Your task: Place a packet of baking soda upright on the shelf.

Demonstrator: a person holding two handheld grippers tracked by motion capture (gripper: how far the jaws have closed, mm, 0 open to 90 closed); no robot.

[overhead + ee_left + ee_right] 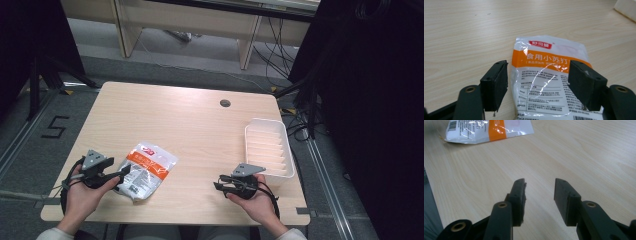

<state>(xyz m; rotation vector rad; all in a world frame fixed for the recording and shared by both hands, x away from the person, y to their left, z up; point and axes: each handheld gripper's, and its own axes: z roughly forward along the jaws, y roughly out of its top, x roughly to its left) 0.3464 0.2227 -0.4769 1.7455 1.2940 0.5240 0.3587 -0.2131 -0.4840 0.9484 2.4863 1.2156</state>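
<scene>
A white and orange plastic pouch [148, 169] with printed text lies flat on the wooden table [175, 120], near the front left. My left gripper [124, 172] is open at the pouch's near end. In the left gripper view the pouch [546, 72] lies between and below the two spread jaws, and I cannot tell whether they touch it. My right gripper [219, 182] is held low over bare table at the front right, pointing left, open with nothing between its jaws. The right gripper view shows the pouch [489, 130] far off at the top left.
A white ribbed tray [268, 147] sits empty at the table's right edge, just behind my right hand. A round cable hole [225, 103] is at the back of the table. Bare tabletop spreads between the pouch and the tray.
</scene>
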